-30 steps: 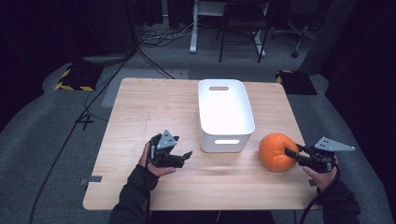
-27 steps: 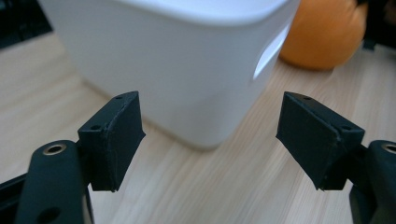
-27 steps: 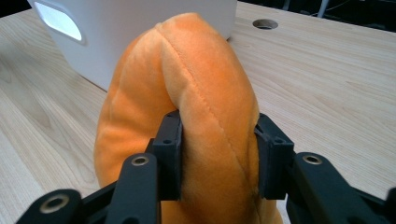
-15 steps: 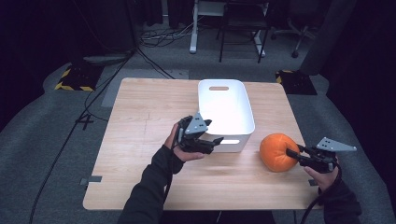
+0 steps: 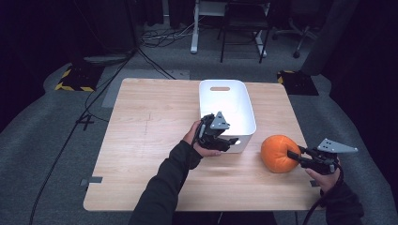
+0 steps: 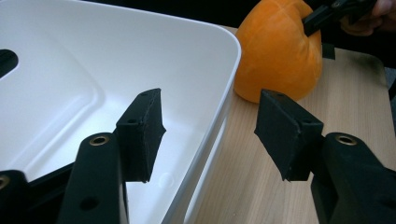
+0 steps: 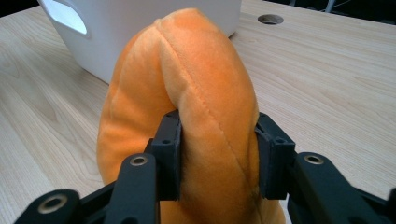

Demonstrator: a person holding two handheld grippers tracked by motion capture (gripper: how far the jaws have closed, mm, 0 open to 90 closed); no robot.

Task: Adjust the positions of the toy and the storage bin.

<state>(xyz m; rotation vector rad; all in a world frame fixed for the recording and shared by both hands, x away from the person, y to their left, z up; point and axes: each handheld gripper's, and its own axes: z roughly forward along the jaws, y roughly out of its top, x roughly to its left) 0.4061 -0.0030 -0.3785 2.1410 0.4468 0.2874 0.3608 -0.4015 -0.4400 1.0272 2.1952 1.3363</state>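
A white plastic bin [image 5: 228,98] stands on the wooden table [image 5: 145,140]. My left gripper [image 5: 232,141] is at the bin's near right corner. In the left gripper view the bin's rim [image 6: 229,79] runs between the jaws of that gripper [image 6: 210,133]. They have just been closing and stand apart from the rim, so the gripper is open. To the right, an orange plush pumpkin [image 5: 276,153] rests on the table. My right gripper [image 5: 294,155] is shut on a fold of the pumpkin [image 7: 201,74], pads [image 7: 170,149] pressing into it from both sides.
The bin [image 6: 84,65] is empty, with a handle slot [image 5: 219,88] in its far wall. A round cable hole [image 7: 270,19] sits in the tabletop beyond the pumpkin. Cables, a desk frame and chairs are on the dark floor behind the table.
My left hand has moved right and away from the table's front, from the bare wood to the bin's near corner, and its jaws have narrowed. The right gripper and pumpkin have stayed put.
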